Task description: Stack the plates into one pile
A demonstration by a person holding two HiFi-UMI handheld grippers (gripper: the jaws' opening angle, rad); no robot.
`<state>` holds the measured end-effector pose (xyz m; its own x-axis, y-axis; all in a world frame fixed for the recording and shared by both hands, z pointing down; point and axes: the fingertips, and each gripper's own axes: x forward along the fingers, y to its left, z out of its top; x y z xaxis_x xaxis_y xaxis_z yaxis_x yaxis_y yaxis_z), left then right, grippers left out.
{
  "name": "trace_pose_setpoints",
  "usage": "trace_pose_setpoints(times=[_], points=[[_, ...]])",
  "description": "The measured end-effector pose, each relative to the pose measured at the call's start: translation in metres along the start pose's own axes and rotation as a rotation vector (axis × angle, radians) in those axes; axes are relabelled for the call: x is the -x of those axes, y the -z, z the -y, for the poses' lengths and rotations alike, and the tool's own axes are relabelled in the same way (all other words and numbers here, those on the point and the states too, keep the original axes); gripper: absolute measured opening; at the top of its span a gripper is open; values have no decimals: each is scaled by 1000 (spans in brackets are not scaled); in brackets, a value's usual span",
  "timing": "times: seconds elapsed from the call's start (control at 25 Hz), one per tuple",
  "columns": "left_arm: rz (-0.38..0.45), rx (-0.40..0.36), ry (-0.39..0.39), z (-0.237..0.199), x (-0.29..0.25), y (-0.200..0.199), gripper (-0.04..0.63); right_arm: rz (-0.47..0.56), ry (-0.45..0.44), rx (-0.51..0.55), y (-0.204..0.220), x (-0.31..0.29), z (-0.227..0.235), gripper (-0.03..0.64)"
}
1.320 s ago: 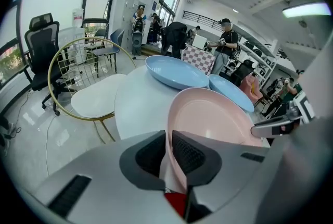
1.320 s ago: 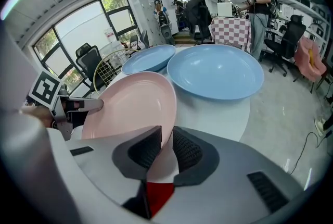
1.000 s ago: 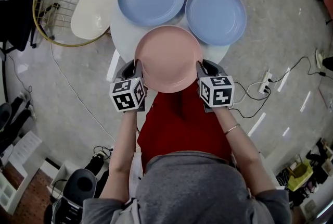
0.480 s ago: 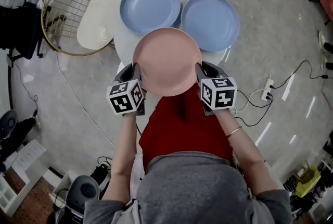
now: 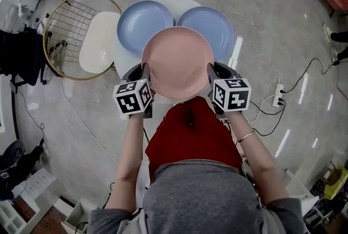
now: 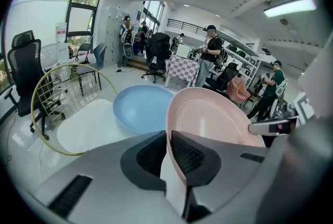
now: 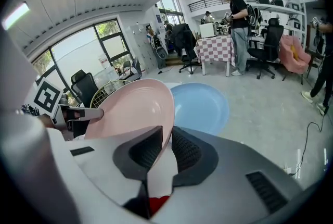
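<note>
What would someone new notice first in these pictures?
A pink plate fills mid-frame, its left rim pinched by the left gripper and its right rim by the right gripper. Beyond it, two blue plates lie side by side on a white table.

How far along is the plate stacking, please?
Done: nothing stacked; the left round blue plate and the right round blue plate lie side by side on the round white table. In hand: the round pink plate, gripped at opposite rims by the left tongs and right tongs. Left: set it on one blue plate, then add the other.
</note>
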<state>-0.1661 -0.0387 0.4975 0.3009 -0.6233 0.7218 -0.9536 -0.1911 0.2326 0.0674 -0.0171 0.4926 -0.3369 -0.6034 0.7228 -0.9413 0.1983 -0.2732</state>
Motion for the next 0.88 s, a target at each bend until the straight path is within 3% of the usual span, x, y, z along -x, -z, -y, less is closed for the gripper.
trace_pose_setpoints(times=[0.44,0.88], points=[[6,-92,92,57,-59,-60,40,59,111,-83,-31,5,67,72],[-10,-99,115,84,-115,-83,37,56,157,-120,-52,-16,118,72]])
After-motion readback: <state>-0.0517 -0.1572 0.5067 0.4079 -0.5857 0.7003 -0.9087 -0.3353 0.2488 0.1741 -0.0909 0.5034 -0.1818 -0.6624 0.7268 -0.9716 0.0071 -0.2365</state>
